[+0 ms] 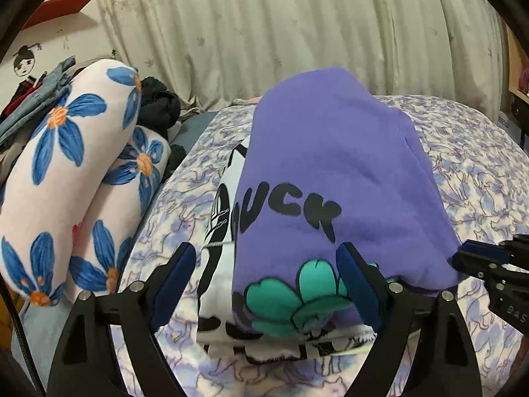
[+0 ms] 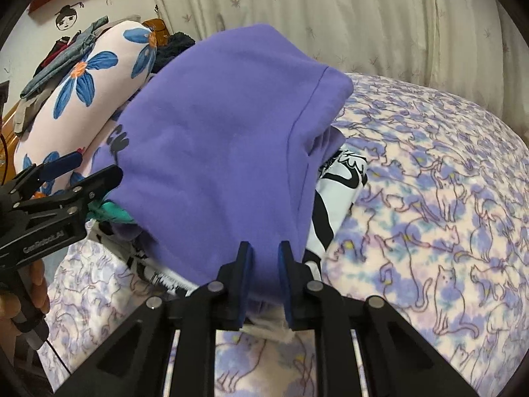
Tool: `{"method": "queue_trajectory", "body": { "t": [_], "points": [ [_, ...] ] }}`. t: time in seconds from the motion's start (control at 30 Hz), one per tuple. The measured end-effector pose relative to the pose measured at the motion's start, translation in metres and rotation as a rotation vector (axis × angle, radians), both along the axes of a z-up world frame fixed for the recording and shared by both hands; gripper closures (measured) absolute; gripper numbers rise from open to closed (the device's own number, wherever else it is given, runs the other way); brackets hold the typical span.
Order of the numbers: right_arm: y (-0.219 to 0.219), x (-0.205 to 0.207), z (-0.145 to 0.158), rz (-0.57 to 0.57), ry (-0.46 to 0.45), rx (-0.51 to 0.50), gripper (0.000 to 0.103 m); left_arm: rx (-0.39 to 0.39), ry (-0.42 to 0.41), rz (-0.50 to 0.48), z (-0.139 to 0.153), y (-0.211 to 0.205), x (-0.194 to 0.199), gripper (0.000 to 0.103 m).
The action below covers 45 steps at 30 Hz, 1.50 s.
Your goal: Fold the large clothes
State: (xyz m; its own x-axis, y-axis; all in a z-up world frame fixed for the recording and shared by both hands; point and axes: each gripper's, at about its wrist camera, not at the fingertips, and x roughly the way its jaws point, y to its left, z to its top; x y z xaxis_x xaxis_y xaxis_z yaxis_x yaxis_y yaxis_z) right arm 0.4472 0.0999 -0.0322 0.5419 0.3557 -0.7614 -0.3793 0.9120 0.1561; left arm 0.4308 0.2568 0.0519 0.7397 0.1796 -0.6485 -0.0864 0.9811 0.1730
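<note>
A purple sweatshirt point(image 1: 330, 165) with black letters and a teal flower print lies folded in a heap on a white garment with black print point(image 1: 218, 264). My left gripper point(image 1: 266, 278) stands open at the heap's near edge, its fingers wide to either side of the flower print. My right gripper point(image 2: 264, 274) is shut on a fold of the purple sweatshirt point(image 2: 215, 132) at its near edge. The white garment point(image 2: 340, 192) sticks out from under the heap on the right. Each gripper shows in the other's view: the right gripper point(image 1: 479, 258) at the heap's right corner, the left gripper point(image 2: 89, 172) at its left.
The clothes rest on a bed with a cat-patterned blanket point(image 2: 446, 198). A long pillow with blue flowers point(image 1: 66, 172) lies along the left, with dark clothes point(image 1: 158, 106) behind it. A pale curtain point(image 1: 297, 33) hangs at the back. A hand point(image 2: 20, 297) holds the left gripper.
</note>
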Motion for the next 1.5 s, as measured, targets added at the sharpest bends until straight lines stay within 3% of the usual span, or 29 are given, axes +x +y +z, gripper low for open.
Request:
{"method": "queue_trajectory", "body": {
  "t": [0.2,0.33,0.43,0.6,0.67,0.87,1.0,1.3,1.5],
  "points": [
    [-0.008,-0.041,0.025,0.023,-0.003,-0.027,0.085,-0.08,0.047,0.009,0.019,-0.003,-0.035,0.015],
    [-0.021,-0.081,0.053,0.04,-0.017,-0.024,0.085,-0.074,0.055,-0.007,0.037,-0.017,-0.069,0.014],
    [-0.032,-0.113,0.073,0.041,-0.028,-0.043,0.083,-0.111,0.07,-0.028,0.054,-0.035,-0.104,0.009],
    [-0.06,-0.178,0.11,0.017,-0.064,-0.066,0.051,-0.207,0.102,-0.097,0.081,-0.071,-0.164,0.008],
    [-0.073,-0.2,0.123,0.009,-0.07,-0.062,0.046,-0.221,0.103,-0.129,0.093,-0.088,-0.19,0.008],
    [-0.117,-0.269,0.165,-0.016,-0.088,-0.035,0.043,-0.253,0.094,-0.23,0.131,-0.134,-0.27,0.005],
    [-0.146,-0.313,0.191,-0.041,-0.118,-0.022,0.031,-0.267,0.081,-0.247,0.151,-0.156,-0.317,0.003],
    [-0.187,-0.393,0.214,-0.014,-0.136,0.015,0.03,-0.245,0.105,-0.316,0.168,-0.198,-0.394,0.002],
    [-0.205,-0.43,0.198,-0.014,-0.133,0.039,0.03,-0.294,0.101,-0.315,0.151,-0.207,-0.435,0.002]
  ]
}}
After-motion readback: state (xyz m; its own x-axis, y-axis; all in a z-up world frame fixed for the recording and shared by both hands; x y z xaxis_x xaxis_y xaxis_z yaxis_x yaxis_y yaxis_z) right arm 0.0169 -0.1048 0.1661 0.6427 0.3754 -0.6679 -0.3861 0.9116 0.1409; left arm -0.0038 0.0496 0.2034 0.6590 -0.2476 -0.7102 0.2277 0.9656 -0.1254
